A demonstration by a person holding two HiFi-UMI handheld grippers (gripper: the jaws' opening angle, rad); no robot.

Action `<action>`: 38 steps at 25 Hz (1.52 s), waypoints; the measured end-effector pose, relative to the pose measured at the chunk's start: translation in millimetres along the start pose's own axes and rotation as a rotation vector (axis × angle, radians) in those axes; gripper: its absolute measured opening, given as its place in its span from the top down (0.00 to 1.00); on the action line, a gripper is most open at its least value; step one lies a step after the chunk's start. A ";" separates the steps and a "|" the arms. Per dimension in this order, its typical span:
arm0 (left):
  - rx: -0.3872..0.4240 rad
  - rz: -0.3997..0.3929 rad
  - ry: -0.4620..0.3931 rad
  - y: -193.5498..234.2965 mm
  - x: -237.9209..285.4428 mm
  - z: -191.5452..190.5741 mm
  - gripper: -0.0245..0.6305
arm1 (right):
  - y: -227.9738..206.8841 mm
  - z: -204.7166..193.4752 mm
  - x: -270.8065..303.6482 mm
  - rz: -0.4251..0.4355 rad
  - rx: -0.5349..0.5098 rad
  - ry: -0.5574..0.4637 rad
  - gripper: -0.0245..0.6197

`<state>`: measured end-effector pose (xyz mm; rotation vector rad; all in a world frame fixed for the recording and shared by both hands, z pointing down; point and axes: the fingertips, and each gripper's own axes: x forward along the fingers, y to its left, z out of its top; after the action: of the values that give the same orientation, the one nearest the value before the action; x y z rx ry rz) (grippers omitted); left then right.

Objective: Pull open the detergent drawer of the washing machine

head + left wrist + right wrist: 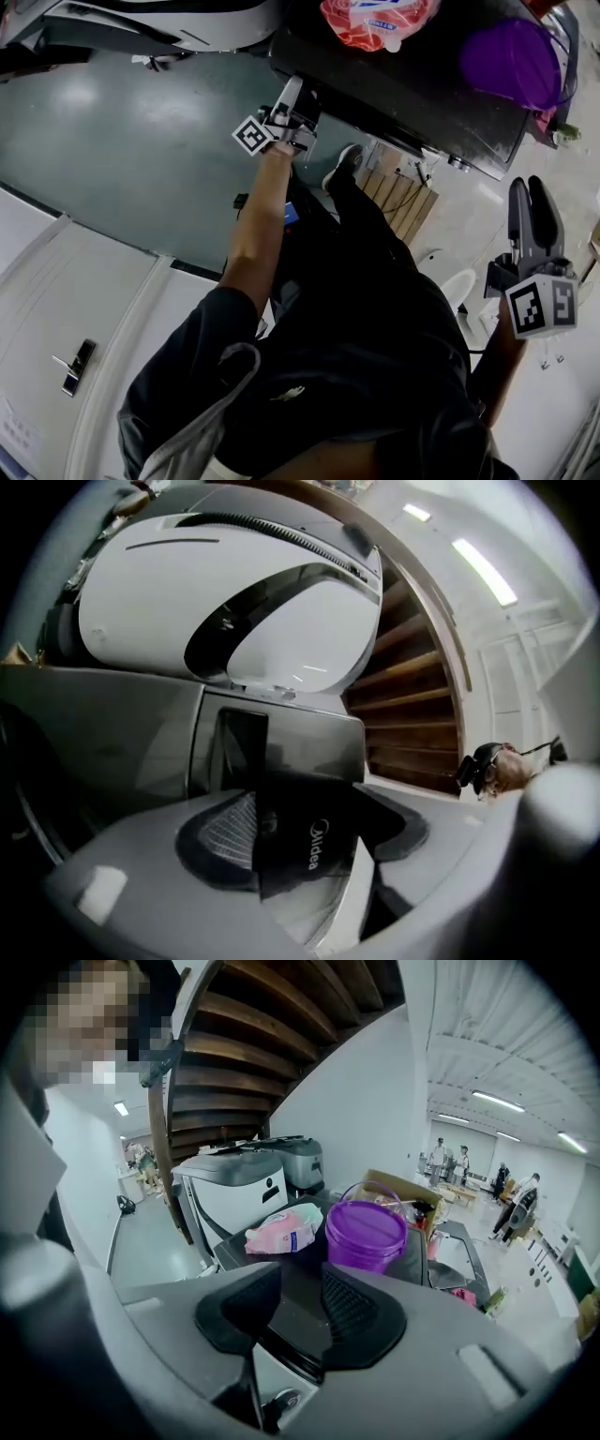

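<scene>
Ok, the detergent drawer [305,841] is at 12 o'clock in the head view, at the front corner of the washing machine [412,103], hidden there by the left gripper [298,101]. In the left gripper view, the drawer's dark front with Midea lettering sits between the jaws, with a pale tray body running under it. It stands proud of the grey machine front, and there's a dark slot behind it at 11 o'clock. The left jaws are wide and the pads don't look clamped on the front.

The right gripper [530,187] is at 3 o'clock in the head view, well apart from the machine. Its jaws are partly apart with nothing between them.

On the machine top, the pink pack [380,21] is at 12 o'clock and the purple bucket [511,61] at 1 o'clock, close to the top's right-hand edge.

Clearance:
- The open grey-green floor [122,159] runs from 9 to 11 o'clock, left of the drawer corner.
- The wooden pallet [403,202] is just beside the machine's front edge, near centre.
- White panels [84,309] border the floor at 8 o'clock.
- In the left gripper view, a white appliance [234,602] is at 11 o'clock behind the machine, and a wooden staircase [412,714] is at 2 o'clock.
</scene>
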<state>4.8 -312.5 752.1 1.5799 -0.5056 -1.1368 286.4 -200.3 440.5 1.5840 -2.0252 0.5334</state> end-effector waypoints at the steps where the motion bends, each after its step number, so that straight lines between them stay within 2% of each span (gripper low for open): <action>1: -0.003 0.003 -0.006 0.7 -1.9 -0.3 0.42 | 0.6 -2.7 -1.4 -0.004 0.002 0.007 0.78; 5: 0.006 0.006 0.043 -1.5 -6.5 -2.2 0.43 | -5.4 -9.1 -6.8 -0.044 0.014 0.021 0.78; 8: -0.007 -0.001 0.048 -13.7 -29.9 -5.6 0.48 | -7.3 -13.8 -7.1 -0.056 0.025 0.030 0.78; 19: -0.046 0.033 0.214 -58.1 -113.3 -23.1 0.50 | 15.1 -17.7 15.7 -0.012 0.039 0.053 0.78; 27: -0.056 0.048 0.189 -59.7 -116.5 -23.2 0.50 | 37.9 -22.5 27.4 0.014 0.057 0.068 0.78; 33: -0.067 0.038 0.274 -60.9 -122.7 -25.5 0.50 | 53.2 -22.8 17.2 0.013 0.079 0.042 0.78; 35: -0.058 0.062 0.304 -59.1 -126.2 -24.8 0.50 | 57.4 -19.8 13.0 0.016 0.081 0.026 0.78; 38: -0.005 0.139 0.425 -56.1 -135.7 -28.5 0.45 | 68.2 -10.8 7.7 0.029 0.082 -0.006 0.78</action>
<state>-45.2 -171.5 755.1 1.6945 -0.3210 -0.6701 220.4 -183.4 454.0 1.6075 -2.0572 0.6305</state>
